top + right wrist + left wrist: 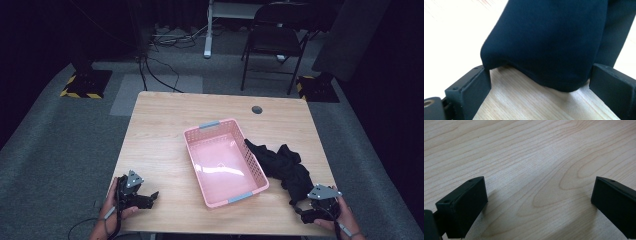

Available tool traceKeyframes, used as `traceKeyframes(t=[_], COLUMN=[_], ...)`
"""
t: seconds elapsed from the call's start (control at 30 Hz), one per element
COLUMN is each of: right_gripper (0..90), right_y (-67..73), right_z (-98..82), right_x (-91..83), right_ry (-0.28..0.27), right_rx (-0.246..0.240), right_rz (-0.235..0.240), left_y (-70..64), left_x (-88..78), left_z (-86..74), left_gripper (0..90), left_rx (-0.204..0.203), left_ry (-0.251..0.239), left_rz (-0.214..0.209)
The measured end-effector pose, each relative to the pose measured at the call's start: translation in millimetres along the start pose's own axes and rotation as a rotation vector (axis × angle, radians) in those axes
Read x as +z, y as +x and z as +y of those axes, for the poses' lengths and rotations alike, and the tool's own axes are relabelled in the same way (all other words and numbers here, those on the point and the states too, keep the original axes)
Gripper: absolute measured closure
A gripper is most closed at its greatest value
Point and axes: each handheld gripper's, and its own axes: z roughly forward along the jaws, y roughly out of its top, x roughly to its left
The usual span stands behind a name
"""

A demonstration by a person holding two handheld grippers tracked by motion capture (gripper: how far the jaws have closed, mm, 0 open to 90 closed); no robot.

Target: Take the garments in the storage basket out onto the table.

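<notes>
One wooden table (165, 125) on grey carpet (50, 150), dark room; both grippers' jaws wide, holding nothing.

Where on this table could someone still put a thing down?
The table is bare across its far strip beyond the pink basket, and down its whole left side to the left gripper. The right side is crowded: black cloth lies against the basket, reaching the open right gripper.

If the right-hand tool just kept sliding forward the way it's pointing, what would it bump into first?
Most likely the black cloth: its edge lies just ahead of the right tool, between the open jaws. The pink basket sits further left.
</notes>
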Motion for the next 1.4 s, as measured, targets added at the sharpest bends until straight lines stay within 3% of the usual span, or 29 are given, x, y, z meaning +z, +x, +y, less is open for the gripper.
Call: traceKeyframes(t=[0.63,0.77,1.4], right_gripper=[0.2,0.2,0.2], right_y=[-12.6,-14.1,-16.1], right_z=[-26.1,-29.4,-30.4], right_x=[3.5,3.8,3.8], right_ry=[-0.084,-0.106,-0.106], right_rx=[0.167,0.172,0.185], right_rz=[0.100,0.097,0.087], left_y=[0.0,0.0,-0.1], left_x=[0.0,0.0,0.1], left_z=[0.0,0.0,-0.1], left_gripper=[0.0,0.0,0.0], left_rx=[0.000,0.000,0.000], left_ry=[0.000,0.000,-0.001], left_rz=[0.000,0.000,0.000])
